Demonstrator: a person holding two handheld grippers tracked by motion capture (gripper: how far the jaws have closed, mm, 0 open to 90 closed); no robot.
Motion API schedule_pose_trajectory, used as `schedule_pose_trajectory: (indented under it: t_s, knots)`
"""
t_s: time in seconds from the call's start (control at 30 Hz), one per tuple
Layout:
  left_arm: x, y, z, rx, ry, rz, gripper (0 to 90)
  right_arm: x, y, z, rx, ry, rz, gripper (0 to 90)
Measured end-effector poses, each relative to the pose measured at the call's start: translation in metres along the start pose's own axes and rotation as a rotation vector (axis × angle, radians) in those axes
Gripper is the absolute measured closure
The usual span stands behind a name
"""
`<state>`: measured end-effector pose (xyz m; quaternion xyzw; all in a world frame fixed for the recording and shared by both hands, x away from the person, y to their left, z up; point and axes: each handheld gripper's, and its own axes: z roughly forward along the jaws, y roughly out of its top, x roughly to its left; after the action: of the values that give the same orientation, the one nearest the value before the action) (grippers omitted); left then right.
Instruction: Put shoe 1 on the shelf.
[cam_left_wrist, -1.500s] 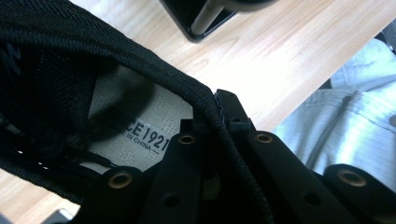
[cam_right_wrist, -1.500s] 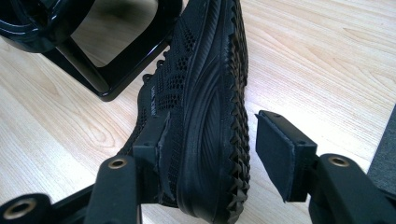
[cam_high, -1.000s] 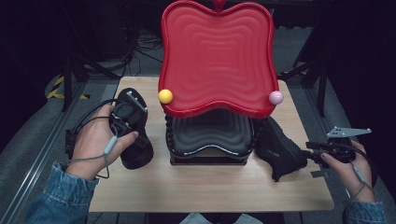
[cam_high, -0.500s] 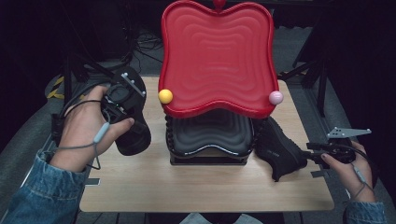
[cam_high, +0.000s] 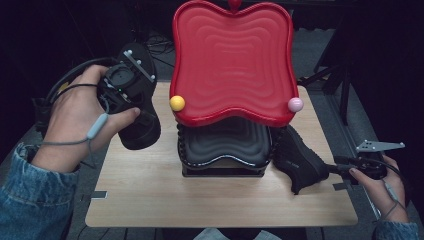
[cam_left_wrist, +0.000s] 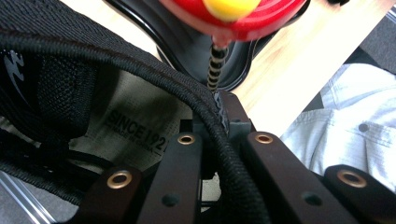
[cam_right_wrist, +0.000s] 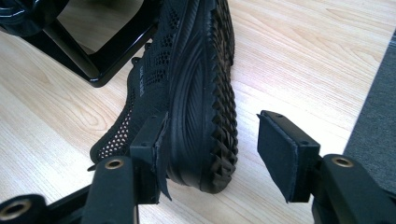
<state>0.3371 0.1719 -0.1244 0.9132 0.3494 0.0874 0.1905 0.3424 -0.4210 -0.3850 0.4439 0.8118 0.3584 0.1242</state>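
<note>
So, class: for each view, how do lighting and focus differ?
High view: dark surroundings, lit table, glossy sheen on the red tray. Left gripper view: the yellow ball and tray blur, the shoe collar is sharp. Right gripper view: bright, even, the shoe sole crisp.

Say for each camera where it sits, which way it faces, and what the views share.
High view: above the table, facing forward and down; both forearms and hand-held grippers show.
Left gripper view: on the left hand-held gripper, its jaws shut on a shoe's collar.
Right gripper view: on the right hand-held gripper, jaws open around the other shoe.
Shared: shoes, table.
</note>
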Motion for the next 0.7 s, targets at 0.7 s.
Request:
schedule_pose_trajectory:
  t_s: [0.7]
  knots:
    - [-0.032, 0.045, -0.052, -0.028, 0.06, 0.092, 87.4, 0.0, -0.002, -0.001, -0.004, 0.004, 0.003, 45.0]
